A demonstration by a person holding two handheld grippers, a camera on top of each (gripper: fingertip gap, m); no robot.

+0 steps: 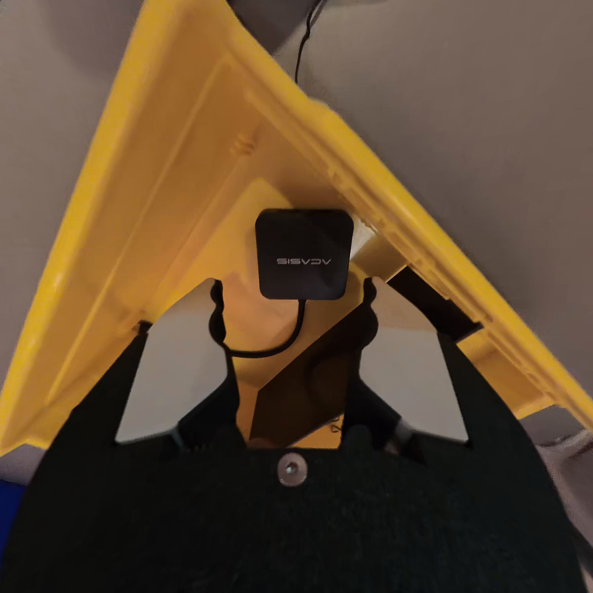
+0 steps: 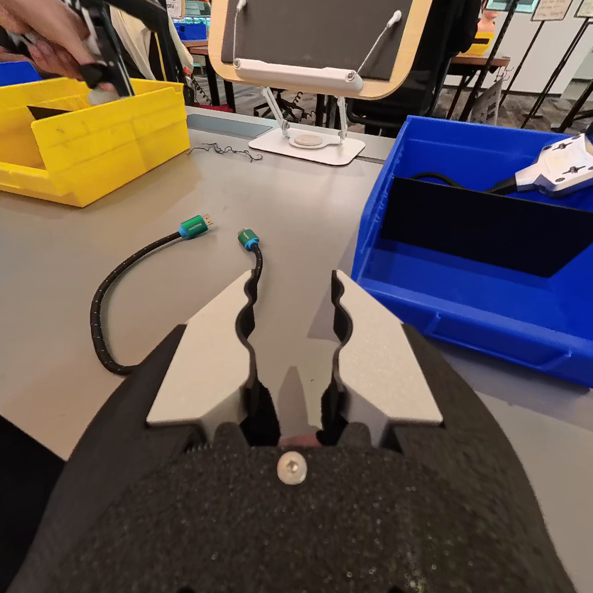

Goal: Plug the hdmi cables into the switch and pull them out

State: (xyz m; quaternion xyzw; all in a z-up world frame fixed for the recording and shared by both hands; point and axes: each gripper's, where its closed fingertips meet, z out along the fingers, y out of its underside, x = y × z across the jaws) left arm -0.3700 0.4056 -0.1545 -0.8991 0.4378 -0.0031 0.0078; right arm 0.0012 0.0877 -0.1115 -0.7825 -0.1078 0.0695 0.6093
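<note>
Black switch (image 1: 303, 253) sat in a yellow bin (image 1: 179, 179), cable (image 2: 106, 295) was black braid flecked teal, plugs (image 2: 195, 226) green with blue collars, blue bin (image 2: 465, 308) held a black divider (image 2: 481, 231), grey table (image 2: 288, 199).

Open right claw (image 2: 293, 279) above braided cable (image 2: 102, 308).

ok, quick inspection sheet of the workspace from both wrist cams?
Surface: grey table, mostly bare.
Job's things: black switch inside yellow bin; short HDMI cable on table, both green plugs free.
Clutter: blue bin holding a white adapter; loose thread.
Grippers: left gripper open above switch; right gripper open, empty.
Cables: switch's black pigtail.
Surroundings: tablet stand, chairs.
</note>
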